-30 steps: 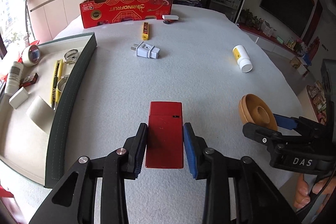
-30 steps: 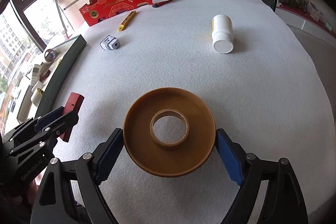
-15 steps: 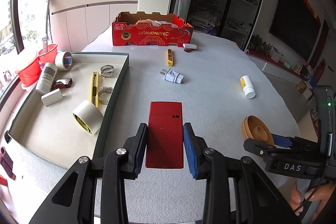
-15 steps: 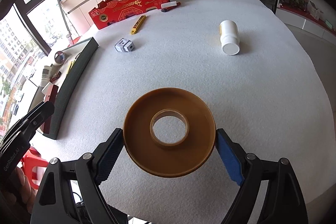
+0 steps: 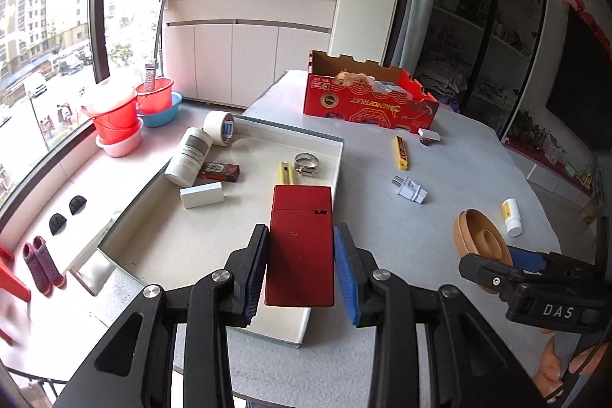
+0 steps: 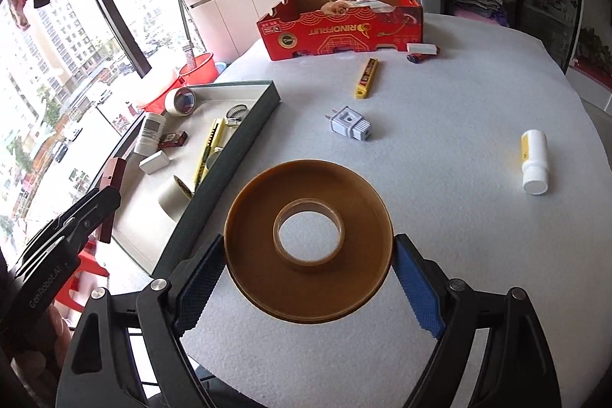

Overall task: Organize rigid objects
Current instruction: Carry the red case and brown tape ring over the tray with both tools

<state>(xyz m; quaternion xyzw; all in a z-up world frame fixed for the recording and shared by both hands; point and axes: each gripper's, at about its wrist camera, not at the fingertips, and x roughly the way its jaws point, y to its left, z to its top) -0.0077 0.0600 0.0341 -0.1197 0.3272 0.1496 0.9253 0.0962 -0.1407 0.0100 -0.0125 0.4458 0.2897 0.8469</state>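
Observation:
My left gripper [image 5: 301,268] is shut on a flat red box [image 5: 300,243] and holds it in the air over the near part of the dark-rimmed tray [image 5: 339,155]. It also shows at the left of the right wrist view [image 6: 111,178]. My right gripper [image 6: 308,280] is shut on a brown tape roll [image 6: 308,241] and holds it above the table, just right of the tray [image 6: 244,140]. The roll shows in the left wrist view [image 5: 480,239].
The tray holds tape rolls [image 5: 220,127], a white bottle [image 5: 189,155], a white block [image 5: 202,194], a yellow cutter [image 6: 214,140] and hose clamps [image 5: 306,164]. On the table lie a grey plug adapter [image 6: 350,124], a yellow cutter [image 6: 366,78], a white bottle [image 6: 533,161] and a red cardboard box [image 6: 340,27].
Both grippers have lifted with their loads. The left one has carried the red box leftward to over the tray. The right one has moved the tape roll up and toward the tray.

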